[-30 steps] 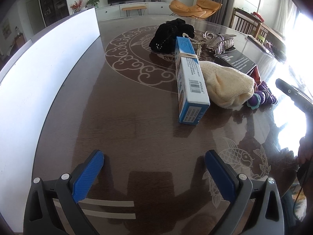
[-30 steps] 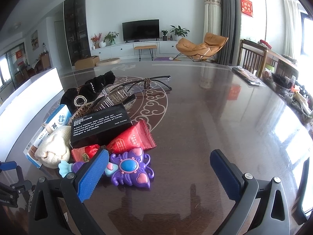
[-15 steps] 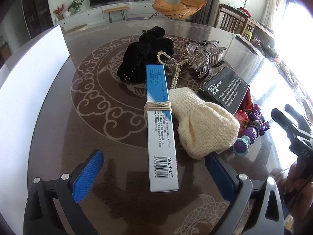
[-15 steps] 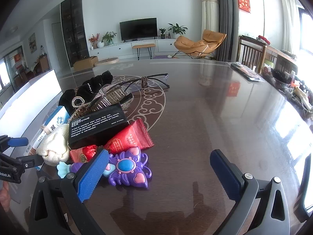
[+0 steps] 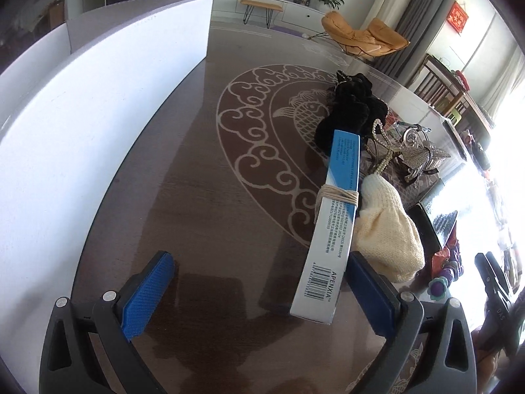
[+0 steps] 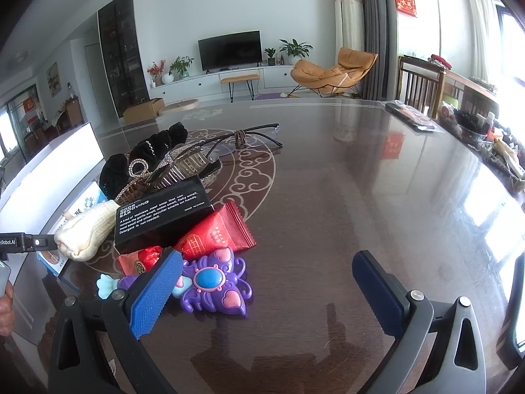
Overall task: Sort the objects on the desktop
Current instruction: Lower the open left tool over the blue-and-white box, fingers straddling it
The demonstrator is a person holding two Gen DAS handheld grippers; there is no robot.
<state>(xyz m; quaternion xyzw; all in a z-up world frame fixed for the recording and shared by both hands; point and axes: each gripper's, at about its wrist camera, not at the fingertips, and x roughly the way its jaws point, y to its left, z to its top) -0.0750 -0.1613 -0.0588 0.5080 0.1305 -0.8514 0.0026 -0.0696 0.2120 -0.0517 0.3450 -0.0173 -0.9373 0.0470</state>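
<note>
A pile of objects lies on the dark table. A long blue and white box (image 5: 334,223) tied with string lies beside a cream knitted pouch (image 5: 387,229). My left gripper (image 5: 259,290) is open, its right finger next to the box's near end. My right gripper (image 6: 267,287) is open and empty; its left finger is just in front of a purple butterfly toy (image 6: 213,280). Behind the toy are a red packet (image 6: 216,233), a black soap box (image 6: 162,208), the pouch (image 6: 85,229), a black scrunchie (image 6: 144,154) and rhinestone hair clips (image 6: 183,164).
A white panel (image 5: 82,124) stands along the table's left side. Glasses (image 6: 249,134) lie behind the pile. A dark flat item (image 6: 410,118) lies at the table's far right. Chairs and a cluttered side table stand at the right.
My left gripper has moved forward and turned left, so the blue and white box now sits against its right finger. My right gripper has barely moved.
</note>
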